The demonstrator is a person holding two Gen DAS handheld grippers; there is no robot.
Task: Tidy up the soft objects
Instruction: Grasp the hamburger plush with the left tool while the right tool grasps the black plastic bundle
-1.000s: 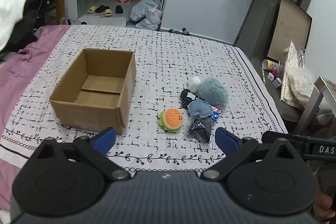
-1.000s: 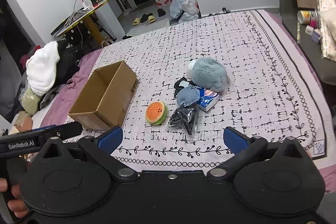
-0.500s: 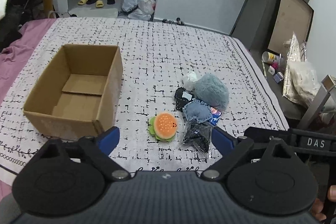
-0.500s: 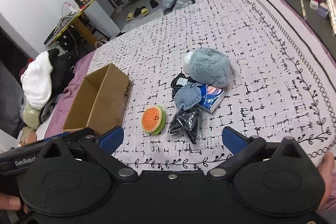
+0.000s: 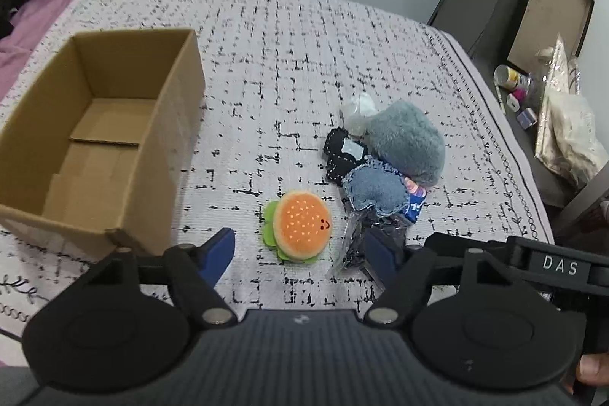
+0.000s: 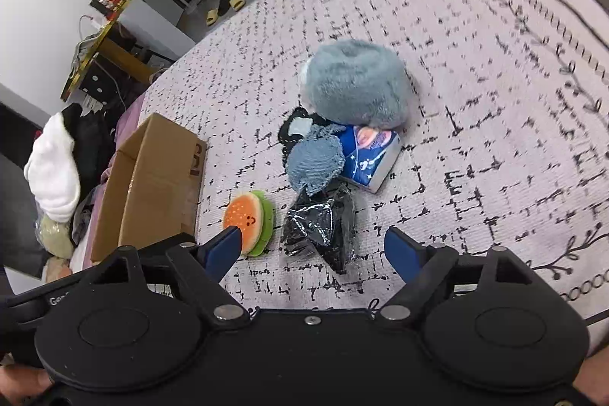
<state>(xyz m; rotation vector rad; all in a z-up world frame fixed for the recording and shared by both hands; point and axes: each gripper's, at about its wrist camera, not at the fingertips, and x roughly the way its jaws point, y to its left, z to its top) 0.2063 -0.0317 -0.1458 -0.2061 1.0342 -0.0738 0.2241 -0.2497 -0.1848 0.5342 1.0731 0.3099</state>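
Left wrist view: round orange plush burger with green felt lettuce (image 5: 300,229) on patterned bedspread (image 5: 304,63), just ahead of left gripper (image 5: 300,252), blue pads spread but closing, nothing pinched; open brown cardboard box (image 5: 95,139) left of burger.

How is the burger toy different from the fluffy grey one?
The burger plush is orange with green edges; the grey fluffy plush is one colour. The burger plush is smaller. It lies alone, while the grey fluffy plush touches the pile. Both rest on the bedspread.
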